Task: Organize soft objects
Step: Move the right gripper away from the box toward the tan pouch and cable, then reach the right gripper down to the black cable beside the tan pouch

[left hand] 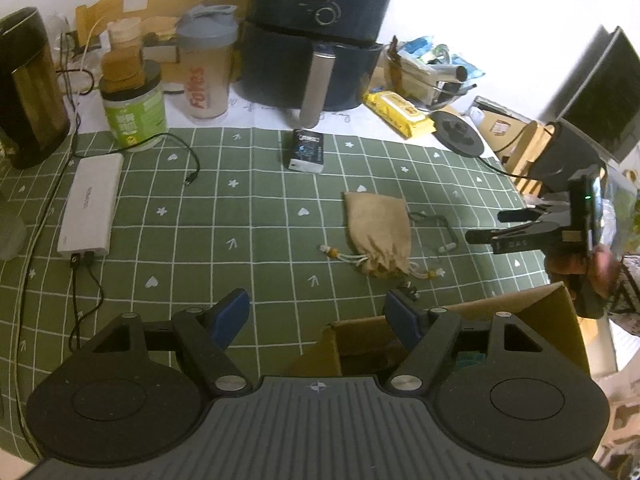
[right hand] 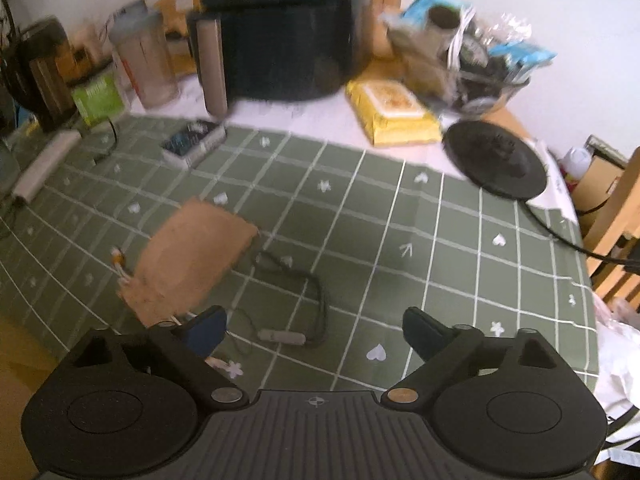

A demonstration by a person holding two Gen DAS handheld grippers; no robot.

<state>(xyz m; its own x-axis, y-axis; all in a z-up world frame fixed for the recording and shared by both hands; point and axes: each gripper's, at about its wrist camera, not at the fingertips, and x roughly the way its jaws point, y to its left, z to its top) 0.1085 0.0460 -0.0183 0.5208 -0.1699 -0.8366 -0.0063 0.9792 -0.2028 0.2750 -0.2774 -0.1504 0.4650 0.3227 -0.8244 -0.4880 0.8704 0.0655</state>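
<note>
A tan burlap drawstring pouch (left hand: 380, 232) (right hand: 192, 256) lies flat on the green checked tablecloth (left hand: 240, 208). Beside it is a looped black cord (left hand: 436, 228) (right hand: 304, 292) with a grey end piece. My left gripper (left hand: 316, 312) is open and holds nothing; its right finger hangs over the near wall of an open cardboard box (left hand: 552, 320). My right gripper (right hand: 314, 328) is open low over the cord, with the pouch just to its left. It also shows in the left wrist view as the right gripper (left hand: 496, 225), to the right of the pouch and held by a hand.
At the back stand a dark air fryer (left hand: 320, 36), a shaker bottle (left hand: 208, 68), a green tub (left hand: 134, 112) and a kettle (left hand: 28, 88). A white power bank (left hand: 90, 204), a small dark box (left hand: 306, 150), a yellow wipes pack (right hand: 394, 114) and a black round base (right hand: 494, 160) lie around.
</note>
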